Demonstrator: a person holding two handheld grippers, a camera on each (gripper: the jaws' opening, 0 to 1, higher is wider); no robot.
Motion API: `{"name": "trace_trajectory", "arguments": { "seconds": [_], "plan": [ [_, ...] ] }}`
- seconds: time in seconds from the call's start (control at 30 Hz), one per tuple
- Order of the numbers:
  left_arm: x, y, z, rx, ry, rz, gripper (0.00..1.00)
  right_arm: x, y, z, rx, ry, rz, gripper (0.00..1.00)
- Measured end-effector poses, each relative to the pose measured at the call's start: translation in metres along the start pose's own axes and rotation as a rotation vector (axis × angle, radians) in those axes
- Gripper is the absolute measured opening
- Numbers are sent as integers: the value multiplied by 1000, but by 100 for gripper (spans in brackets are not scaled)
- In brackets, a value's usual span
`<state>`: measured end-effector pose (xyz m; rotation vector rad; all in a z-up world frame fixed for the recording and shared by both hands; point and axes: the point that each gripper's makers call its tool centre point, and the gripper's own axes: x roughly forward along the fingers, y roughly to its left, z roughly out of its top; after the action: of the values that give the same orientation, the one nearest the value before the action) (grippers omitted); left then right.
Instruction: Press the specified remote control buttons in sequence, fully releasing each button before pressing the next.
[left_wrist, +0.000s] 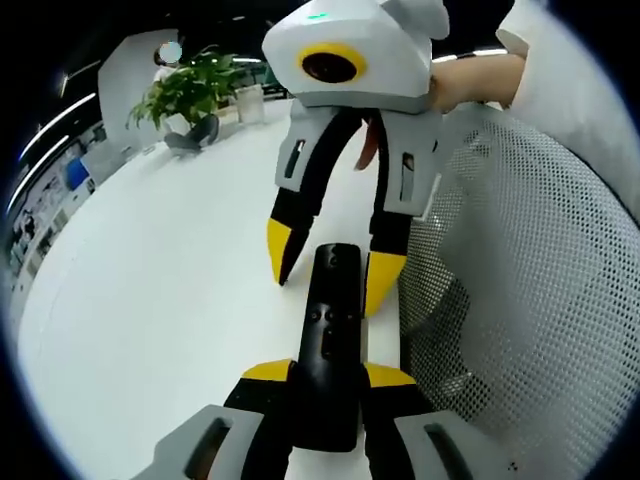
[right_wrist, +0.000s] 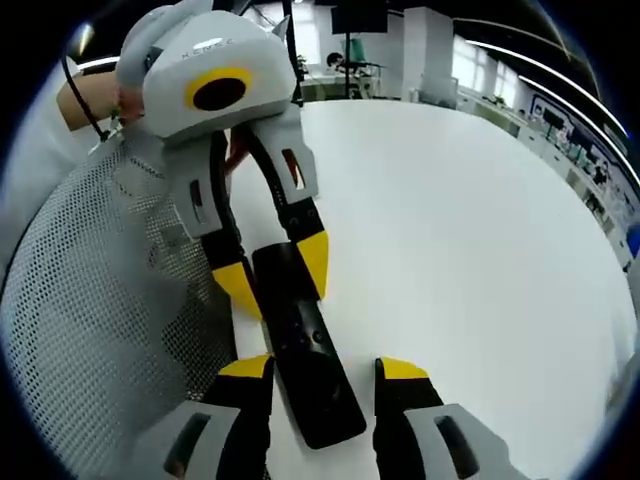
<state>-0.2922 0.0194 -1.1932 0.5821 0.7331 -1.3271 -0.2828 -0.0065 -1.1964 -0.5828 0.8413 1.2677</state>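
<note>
Remote control (left_wrist: 333, 350) lies pinched by left gripper (left_wrist: 330, 374), near end hidden; right gripper (left_wrist: 325, 268) jaws spread around far end, beside mesh chair (left_wrist: 520, 300), white table (left_wrist: 150, 300) open leftward.

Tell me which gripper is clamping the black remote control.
The left gripper: its fingers press both sides of the remote control. The right gripper straddles it with gaps.

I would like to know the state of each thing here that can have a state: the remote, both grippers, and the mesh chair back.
Remote control: lying flat on the white table, clamped at one end.
Left gripper: shut on the remote control.
Right gripper: open, jaws astride the remote control's free end, no contact visible.
Mesh chair back: upright beside the table edge.
Potted plant: upright at the far end.
</note>
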Motion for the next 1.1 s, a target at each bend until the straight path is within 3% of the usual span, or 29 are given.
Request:
{"name": "trace_trajectory", "arguments": {
  "seconds": [0.1,0.17,0.37,0.5,0.7,0.9,1.1],
  "plan": [
    [0,0,1,-30,-24,5,24,2,3,3,-30,1,14,34],
    [0,0,0,3,-36,19,24,2,3,4,-28,-1,17,32],
    [-1,3,4,-125,-121,50,25,2,8,5,-72,1,35,24],
    [-3,5,3,-154,-91,46,28,2,7,5,-78,4,35,24],
    [-14,10,0,-201,-94,75,53,1,5,4,-73,4,39,24],
    [-36,19,15,-291,-199,139,73,2,5,4,-57,1,41,24],
    [-56,24,25,-356,-294,197,83,2,5,3,-54,3,40,24]
  ]
}}
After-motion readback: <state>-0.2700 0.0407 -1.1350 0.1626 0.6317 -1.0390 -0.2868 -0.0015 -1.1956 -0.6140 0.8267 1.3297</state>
